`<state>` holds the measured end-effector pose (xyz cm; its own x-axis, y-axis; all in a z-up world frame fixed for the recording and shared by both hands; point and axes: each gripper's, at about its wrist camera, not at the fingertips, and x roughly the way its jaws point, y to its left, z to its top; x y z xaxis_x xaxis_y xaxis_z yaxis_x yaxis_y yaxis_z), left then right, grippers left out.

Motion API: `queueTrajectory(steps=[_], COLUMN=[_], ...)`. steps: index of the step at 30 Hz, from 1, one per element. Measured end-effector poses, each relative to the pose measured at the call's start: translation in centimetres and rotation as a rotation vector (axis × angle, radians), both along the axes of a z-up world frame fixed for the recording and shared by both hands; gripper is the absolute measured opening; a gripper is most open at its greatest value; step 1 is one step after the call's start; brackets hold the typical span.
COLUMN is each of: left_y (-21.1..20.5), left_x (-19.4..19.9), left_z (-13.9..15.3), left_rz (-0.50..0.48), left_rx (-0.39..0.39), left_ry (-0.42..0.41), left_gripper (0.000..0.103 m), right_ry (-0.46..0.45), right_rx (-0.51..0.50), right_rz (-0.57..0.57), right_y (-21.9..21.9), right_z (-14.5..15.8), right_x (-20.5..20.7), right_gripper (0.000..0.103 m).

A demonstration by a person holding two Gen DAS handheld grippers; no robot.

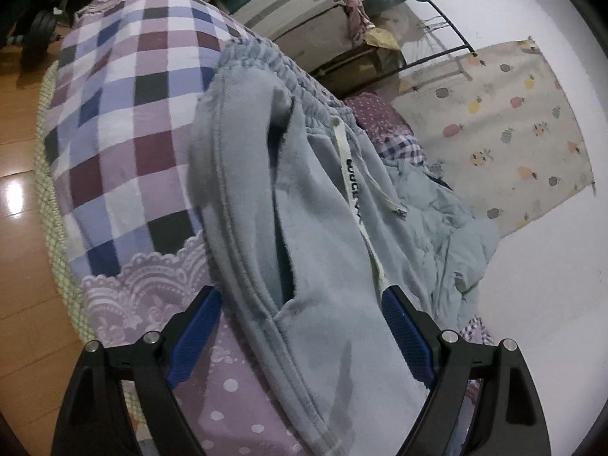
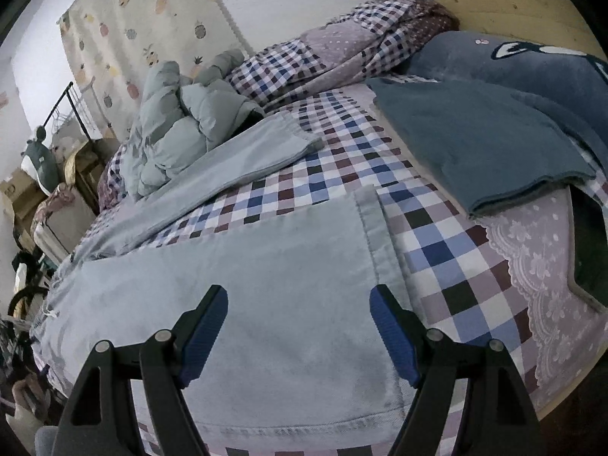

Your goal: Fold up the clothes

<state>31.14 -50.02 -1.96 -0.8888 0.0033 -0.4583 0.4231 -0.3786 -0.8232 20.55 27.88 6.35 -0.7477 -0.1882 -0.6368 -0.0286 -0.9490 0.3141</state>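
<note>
Pale blue sweatpants [image 2: 235, 285] lie spread on the checked bed [image 2: 448, 250], stretching toward 12 o'clock beneath both released grippers, left gripper [image 1: 300, 304] and right gripper [image 2: 298, 300].

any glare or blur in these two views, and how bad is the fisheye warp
Left wrist view: a bright glare patch on the wooden floor at the left edge; the grey sweatpants look soft and slightly smeared near the pocket. Right wrist view: dim, even light, no glare, the checked bedspread bulges strongly. Both views have dark round corners, and both claws stand open.

soft matt fleece sweatpants [image 1: 323, 228]; glossy wood floor [image 1: 19, 205].
</note>
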Motion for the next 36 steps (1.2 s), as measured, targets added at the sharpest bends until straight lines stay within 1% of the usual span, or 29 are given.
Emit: queueTrajectory(steps=[3, 8, 11, 14, 17, 18, 19, 20, 21, 23, 24, 26, 27, 29, 33, 36], left_y=[-0.3, -0.6, -0.5, -0.6, -0.8, -1.0, -1.1, -1.3, -1.5, -1.9, -2.0, -2.0, -1.9, -1.8, -1.9, -1.8], left_x=[-0.2, -1.0, -1.3, -1.0, -0.4, -0.3, -0.2, -0.1, 0.0, 0.2, 0.2, -0.1, -0.3, -0.6, -1.2, -1.9], left_z=[0.0, 0.8, 1.0, 0.2, -0.2, -0.2, -0.3, -0.5, -0.6, -0.7, -0.6, 0.4, 0.9, 2.1, 4.0, 4.8], left_rz=[-0.019, -0.019, -0.013, 0.001, 0.014, 0.023, 0.033, 0.045, 0.050, 0.057, 0.058, 0.044, 0.036, 0.016, -0.024, -0.043], left_rx=[0.014, 0.034, 0.028, 0.048, 0.077, 0.091, 0.105, 0.125, 0.152, 0.195, 0.208, 0.192, 0.178, 0.148, 0.107, 0.079], left_ry=[0.044, 0.087, 0.082, 0.076, 0.081, 0.071, 0.059, 0.041, 0.039, 0.035, 0.032, 0.033, 0.031, 0.030, 0.033, 0.017], left_gripper=[0.089, 0.089, 0.089, 0.087, 0.079, 0.069, 0.057, 0.050, 0.037, 0.030, 0.020, 0.018, 0.015, 0.011, 0.011, 0.011], right_ry=[-0.007, -0.015, -0.020, -0.023, -0.027, -0.029, -0.031, -0.035, -0.040, -0.058, -0.071, -0.101, -0.106, -0.110, -0.119, -0.125], right_rx=[0.019, 0.052, 0.054, 0.054, 0.042, 0.025, 0.006, -0.022, -0.046, -0.077, -0.069, -0.060, -0.079, -0.131, -0.235, -0.313], right_rz=[0.010, 0.029, 0.027, 0.023, 0.019, 0.007, -0.007, -0.026, -0.048, -0.117, -0.161, -0.241, -0.252, -0.255, -0.262, -0.267], right_y=[-0.3, -0.9, -1.0, -1.1, -0.7, -0.3, 0.2, 0.9, 1.6, 3.2, 3.9, 5.3, 5.5, 5.6, 5.8, 5.9], right_z=[-0.3, -0.6, -0.7, -0.8, -0.8, -0.7, -0.7, -0.6, -0.6, -0.7, -0.8, -1.0, -1.3, -1.9, -3.2, -4.1], right_x=[-0.2, -0.4, -0.4, -0.5, -0.4, -0.1, 0.1, 0.4, 0.8, 1.5, 1.9, 2.5, 2.7, 3.1, 3.9, 4.4], right_gripper=[0.081, 0.081, 0.081, 0.081, 0.081, 0.081, 0.081, 0.081, 0.081, 0.081, 0.081, 0.081, 0.081, 0.081, 0.081, 0.081])
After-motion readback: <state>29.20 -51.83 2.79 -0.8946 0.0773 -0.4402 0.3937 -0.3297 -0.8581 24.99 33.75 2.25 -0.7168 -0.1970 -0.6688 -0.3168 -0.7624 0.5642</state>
